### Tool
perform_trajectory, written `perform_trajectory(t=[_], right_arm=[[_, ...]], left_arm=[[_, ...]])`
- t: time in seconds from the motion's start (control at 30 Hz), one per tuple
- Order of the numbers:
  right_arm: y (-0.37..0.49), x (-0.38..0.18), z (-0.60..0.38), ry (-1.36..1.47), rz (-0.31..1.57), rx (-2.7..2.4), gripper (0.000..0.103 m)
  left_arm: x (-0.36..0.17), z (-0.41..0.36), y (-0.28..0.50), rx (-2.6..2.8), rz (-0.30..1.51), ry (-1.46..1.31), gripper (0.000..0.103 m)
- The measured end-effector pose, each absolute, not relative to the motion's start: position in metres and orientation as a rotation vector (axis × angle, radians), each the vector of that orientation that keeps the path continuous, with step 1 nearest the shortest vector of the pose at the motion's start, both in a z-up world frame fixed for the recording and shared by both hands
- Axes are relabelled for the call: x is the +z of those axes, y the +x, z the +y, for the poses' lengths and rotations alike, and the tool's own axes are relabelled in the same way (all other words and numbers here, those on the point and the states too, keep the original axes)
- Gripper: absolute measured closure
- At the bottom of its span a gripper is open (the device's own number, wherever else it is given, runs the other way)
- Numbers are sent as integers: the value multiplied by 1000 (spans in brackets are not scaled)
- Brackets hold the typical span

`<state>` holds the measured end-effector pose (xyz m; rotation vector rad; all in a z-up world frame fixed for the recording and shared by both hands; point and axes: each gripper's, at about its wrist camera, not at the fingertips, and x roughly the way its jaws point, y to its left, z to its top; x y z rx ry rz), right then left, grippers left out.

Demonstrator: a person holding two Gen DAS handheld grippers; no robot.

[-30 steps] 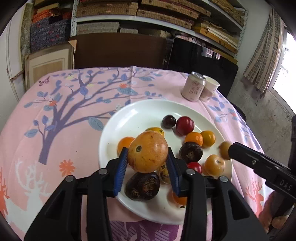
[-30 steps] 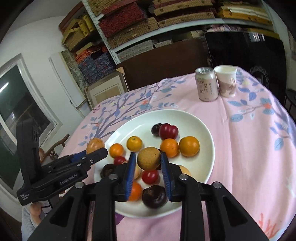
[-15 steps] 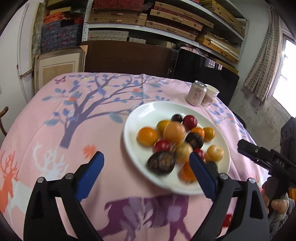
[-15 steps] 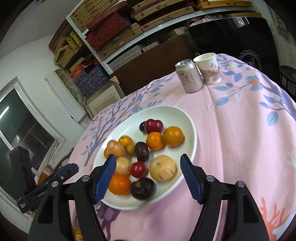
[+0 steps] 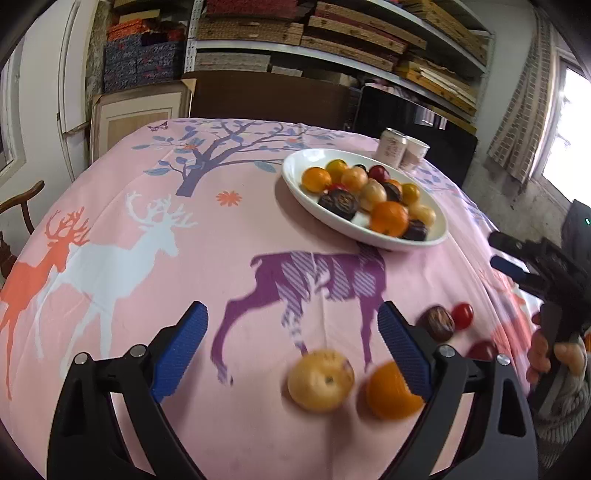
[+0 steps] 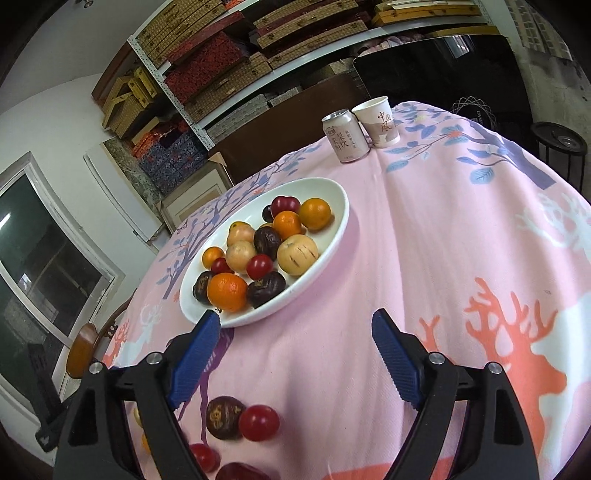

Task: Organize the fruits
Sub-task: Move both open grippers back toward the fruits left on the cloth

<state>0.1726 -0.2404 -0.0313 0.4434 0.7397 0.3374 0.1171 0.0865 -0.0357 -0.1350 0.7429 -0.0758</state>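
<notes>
Left tool [image 5: 291,343]: jaws wide apart, nothing between the pads; it hangs over the near part of the surface, above the purple deer print.
Right tool [image 6: 295,350]: jaws opening, nothing between them; only bare pink cloth shows in the gap, and its left pad sits just below the plate's near rim.
Plate [image 6: 334,243]: white, oval, piled with oranges, dark fruits, red ones and pale yellow ones; it lies toward the far half of the surface, well clear of every edge.
Loose fruit: a pale yellow fruit [image 5: 320,380] and an orange [image 5: 391,391] lie on the cloth just beside the left tool's right finger, blurred; a dark fruit [image 6: 223,417] and a red fruit [image 6: 258,422] touch each other near the front edge, with more red ones below them, partly hidden by the tool.
Can [image 6: 345,136] and cup [image 6: 378,125]: standing side by side at the far edge, past the plate.
Open room: left of the plate the cloth [image 5: 147,221] is bare out to the rounded edge; right of the plate it is bare too.
Surroundings: a chair back [image 5: 22,203] stands just off the left edge; shelves [image 5: 332,33] fill the far wall.
</notes>
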Motion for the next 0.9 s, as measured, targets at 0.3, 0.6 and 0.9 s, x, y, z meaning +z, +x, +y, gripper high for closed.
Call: perform_trajectory(t=[0.3, 0.6, 0.9], right_arm=[[162, -36, -246, 455, 745, 333, 18], [161, -37, -244, 449, 753, 338, 18], [160, -37, -244, 448, 752, 338, 18]], left_arm=[[-53, 96, 97, -77, 821, -183, 12], [-70, 95, 116, -79, 942, -194, 9], [-58, 111, 113, -2, 845, -221, 10]])
